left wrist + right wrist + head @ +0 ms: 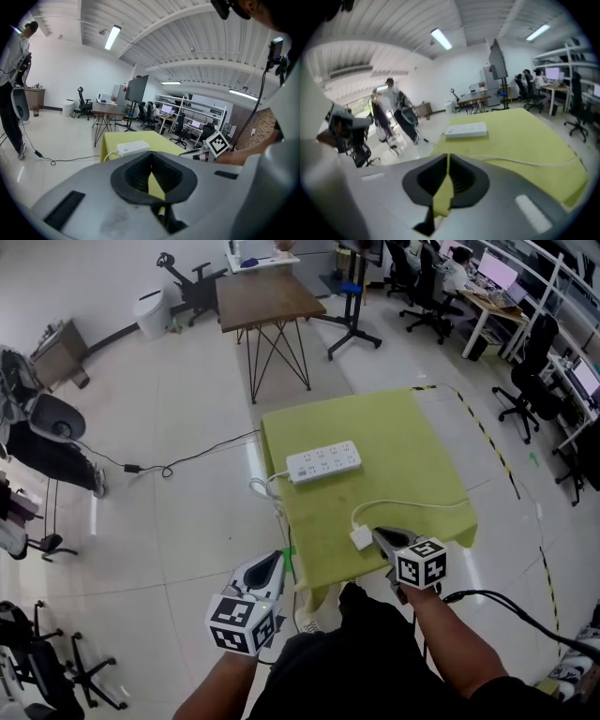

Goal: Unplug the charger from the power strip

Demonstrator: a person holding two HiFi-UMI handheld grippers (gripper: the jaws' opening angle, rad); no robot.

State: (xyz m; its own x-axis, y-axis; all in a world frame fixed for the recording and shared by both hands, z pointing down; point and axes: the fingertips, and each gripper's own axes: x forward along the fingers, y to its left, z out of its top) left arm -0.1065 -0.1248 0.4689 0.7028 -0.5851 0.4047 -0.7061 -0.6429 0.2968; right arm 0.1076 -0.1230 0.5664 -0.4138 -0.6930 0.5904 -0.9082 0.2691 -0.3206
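Observation:
A white power strip (323,462) lies on the green table (394,427) with nothing plugged into it; it also shows further back in both gripper views (133,148) (466,130). The white charger (362,538) rests flat near the table's front edge. Its thin white cable (412,504) (520,161) curves off to the right. My right gripper (382,538) (447,157) hovers just right of the charger, shut with nothing between its jaws. My left gripper (274,565) (151,166) hangs off the table's front left corner, shut and empty.
The power strip's own white cord (263,488) drops over the table's left edge. A black cable (178,463) lies on the floor to the left. A wooden table (267,298) stands behind, with office chairs (530,381) and desks at the right. A person (389,101) stands at the left.

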